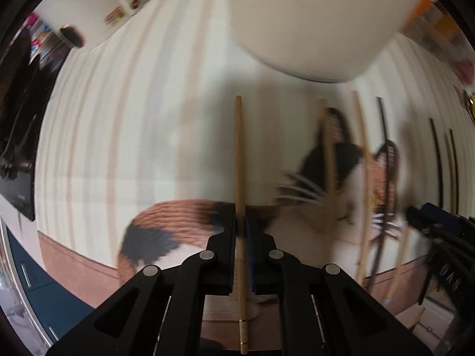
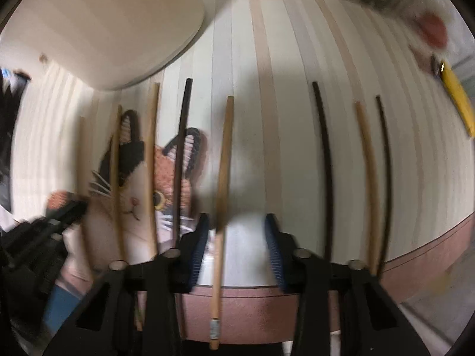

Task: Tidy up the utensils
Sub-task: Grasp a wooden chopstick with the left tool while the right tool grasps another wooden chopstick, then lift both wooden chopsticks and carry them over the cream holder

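Observation:
Looking straight down in the left wrist view, my left gripper (image 1: 241, 231) is shut on a pale wooden chopstick (image 1: 238, 148) that runs lengthwise between the pads. In the right wrist view my right gripper (image 2: 236, 225) straddles another pale wooden chopstick (image 2: 222, 178) lying on the striped placemat (image 2: 267, 89). Its blue pads (image 2: 274, 249) stand apart; the stick is close to the left pad, with a clear gap to the right one. Several more pale and dark chopsticks (image 2: 322, 163) lie in parallel across the mat on both sides.
A white bowl (image 2: 104, 29) stands at the mat's far side, just beyond the chopstick tips. An embroidered cat (image 2: 133, 195) decorates the mat under the left-hand sticks. A yellow object (image 2: 457, 98) lies off the mat at far right. The mat's pink border (image 2: 267, 305) is nearest me.

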